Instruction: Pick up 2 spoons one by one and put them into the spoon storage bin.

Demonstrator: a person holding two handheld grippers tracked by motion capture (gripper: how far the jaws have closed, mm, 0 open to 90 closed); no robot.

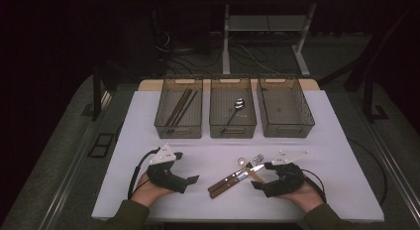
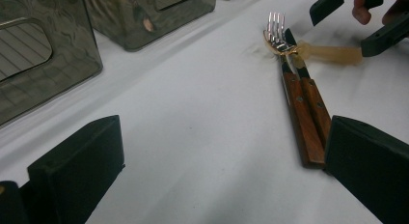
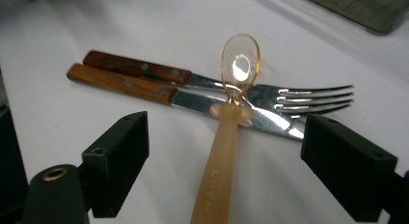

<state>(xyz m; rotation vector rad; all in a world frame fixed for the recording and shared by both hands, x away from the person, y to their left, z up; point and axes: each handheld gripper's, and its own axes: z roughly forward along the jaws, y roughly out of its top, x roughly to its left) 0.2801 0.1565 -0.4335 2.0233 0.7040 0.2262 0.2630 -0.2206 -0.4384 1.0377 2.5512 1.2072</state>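
Note:
A fork (image 1: 256,159) and a knife (image 1: 233,178) with wooden handles lie side by side on the white table (image 1: 327,190). Across them rests a gold spoon (image 1: 243,164) with a pale translucent handle. In the right gripper view the spoon (image 3: 239,64) runs from the fork (image 3: 313,98) and knife (image 3: 270,120) back between my jaws. My right gripper (image 3: 231,166) is open, its pads well clear of the handle on both sides. My left gripper (image 1: 185,166) rests on the table to the left, open and holding nothing (image 2: 226,151), with the cutlery handles (image 2: 308,113) near its right jaw.
Three smoky translucent bins stand in a row at the back. The left bin (image 1: 178,132) holds dark chopsticks (image 1: 181,106), the middle bin (image 1: 233,132) a metal spoon (image 1: 237,105), and the third bin (image 1: 287,131) stands at the right. The table's front edge runs close under both hands.

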